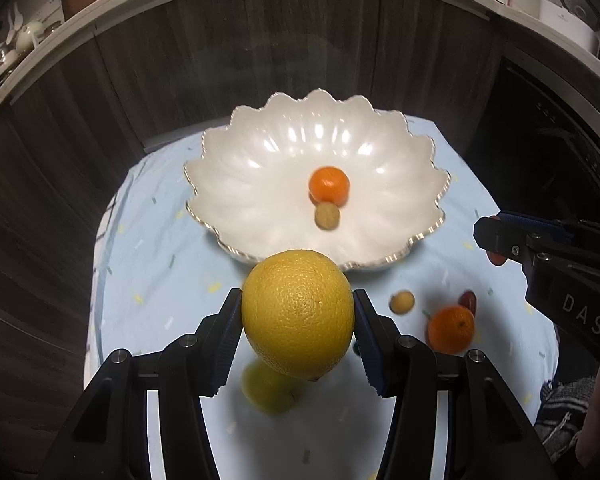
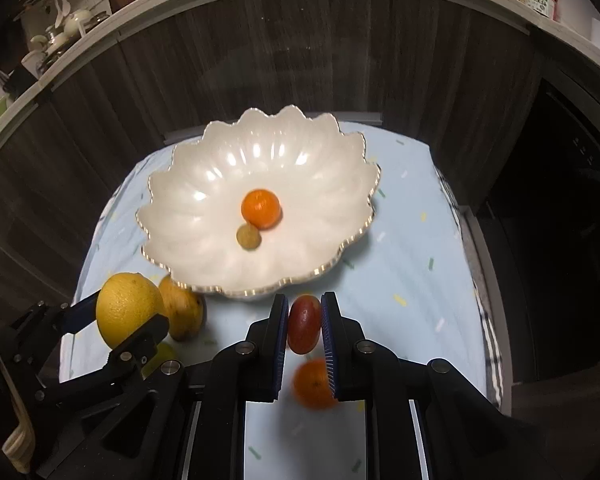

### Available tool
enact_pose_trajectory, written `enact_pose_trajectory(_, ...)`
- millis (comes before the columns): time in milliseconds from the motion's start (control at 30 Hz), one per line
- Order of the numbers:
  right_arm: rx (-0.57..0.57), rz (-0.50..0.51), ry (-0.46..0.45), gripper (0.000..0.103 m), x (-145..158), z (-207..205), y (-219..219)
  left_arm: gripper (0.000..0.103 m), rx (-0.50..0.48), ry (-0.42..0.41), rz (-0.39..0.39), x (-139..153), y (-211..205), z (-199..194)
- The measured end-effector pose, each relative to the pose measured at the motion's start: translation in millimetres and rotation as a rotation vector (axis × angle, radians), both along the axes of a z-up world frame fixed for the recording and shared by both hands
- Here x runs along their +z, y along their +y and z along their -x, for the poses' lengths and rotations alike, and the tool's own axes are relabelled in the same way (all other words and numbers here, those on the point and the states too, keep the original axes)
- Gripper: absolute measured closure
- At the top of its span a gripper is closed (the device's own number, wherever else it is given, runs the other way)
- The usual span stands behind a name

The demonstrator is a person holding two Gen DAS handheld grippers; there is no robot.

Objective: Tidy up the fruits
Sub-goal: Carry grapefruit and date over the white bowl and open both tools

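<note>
left wrist view shows the left hand-held gripper (image 1: 298, 316) pinching a large yellow citrus (image 1: 298, 314) between both pads, held above the counter (image 1: 148, 280) just short of the near rim of the scalloped white bowl (image 1: 260, 152). right wrist view shows the right hand-held gripper (image 2: 305, 326) pressed onto a small dark red fruit (image 2: 304, 330), also held just before the bowl's near rim. risks noted: the citrus is round, wide and gripped near its widest part, so a slight loosening or a jolt could let it roll out of the pads; released from height, it could strike the two fruits already in the bowl or knock the rim. both grippers approach the same near edge, so a clash between them is possible if they move in together. the red fruit is small and soft-looking, and over-squeezing could bruise it. count: one bowl; in it, one orange mandarin (image 1: 329, 185) touching one small tan round fruit (image 1: 327, 216). loose on the light blue cloth: one mandarin (image 1: 451, 329), one small tan fruit (image 1: 402, 301), one dark red fruit (image 1: 468, 300), one yellow-brown fruit (image 2: 182, 308) beside the bowl, and one blurred yellow-green fruit (image 1: 266, 390) beneath the left gripper. held: two fruits. judged roughly a quarter done.
</note>
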State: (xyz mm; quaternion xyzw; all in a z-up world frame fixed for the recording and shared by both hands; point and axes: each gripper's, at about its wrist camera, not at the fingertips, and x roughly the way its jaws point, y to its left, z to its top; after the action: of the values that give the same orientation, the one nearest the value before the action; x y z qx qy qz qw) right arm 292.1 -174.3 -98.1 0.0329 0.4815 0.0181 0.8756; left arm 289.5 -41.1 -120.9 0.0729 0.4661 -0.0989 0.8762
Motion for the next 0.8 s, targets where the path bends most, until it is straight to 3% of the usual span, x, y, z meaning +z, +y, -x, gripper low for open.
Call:
enact_pose_trajectory(467,-0.009,-0.004,-0.002,0.085,-8.8,-55.9,-2.7,0.051,0.023,-0.043,0.016,4.8,7.6,-55.9)
enact_pose_trajectory(800,-0.002,-0.012,0.046,0.085,-33.0,-82.6,-3.2,0.051,0.012,-0.012,0.026,-11.7,7.9,-87.0)
